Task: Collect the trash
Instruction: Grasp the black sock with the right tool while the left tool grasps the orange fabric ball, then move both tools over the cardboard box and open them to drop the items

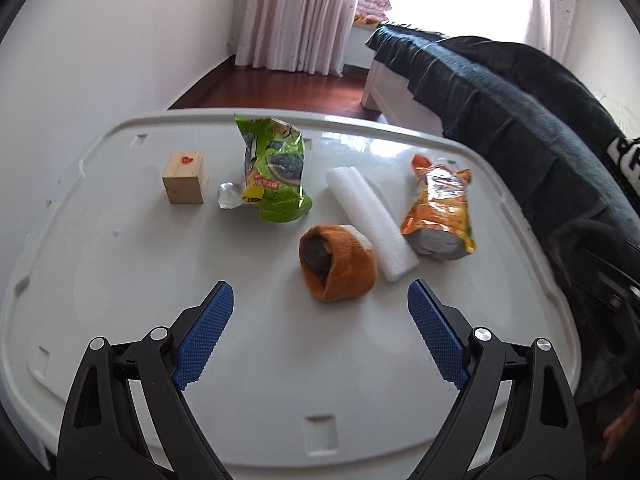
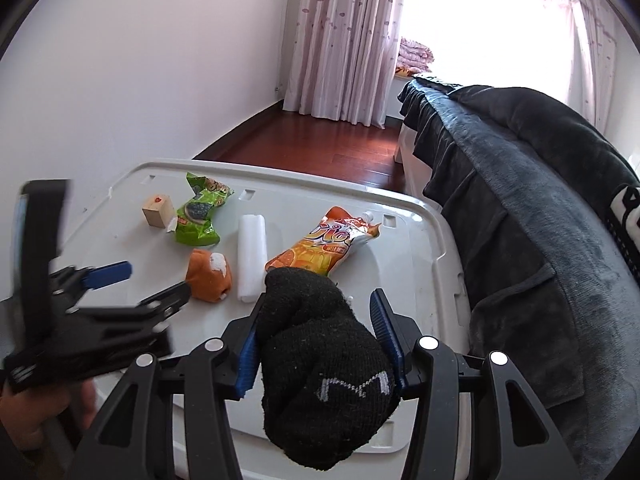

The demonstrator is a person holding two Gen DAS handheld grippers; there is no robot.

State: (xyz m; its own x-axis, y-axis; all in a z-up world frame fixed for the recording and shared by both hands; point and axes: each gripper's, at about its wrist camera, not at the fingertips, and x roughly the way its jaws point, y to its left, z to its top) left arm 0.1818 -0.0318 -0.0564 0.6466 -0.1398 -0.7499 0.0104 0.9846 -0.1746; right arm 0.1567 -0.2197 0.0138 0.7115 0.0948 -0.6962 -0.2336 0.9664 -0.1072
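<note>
On the white plastic lid (image 1: 120, 280) lie a green snack wrapper (image 1: 276, 172), a crumpled foil scrap (image 1: 230, 196), a white foam strip (image 1: 372, 222) and an orange juice pouch (image 1: 440, 212). A rolled orange sock (image 1: 338, 264) lies just ahead of my open, empty left gripper (image 1: 320, 300). My right gripper (image 2: 320, 308) is shut on a rolled black sock (image 2: 324, 372) and holds it above the lid's near right part. The left gripper also shows in the right wrist view (image 2: 156, 284), beside the orange sock (image 2: 210, 276).
A wooden cube with a red heart (image 1: 185, 177) stands at the lid's far left. A bed with a dark blanket (image 1: 520, 128) runs along the right side. The wood floor (image 1: 280, 88), curtains and a white wall lie beyond.
</note>
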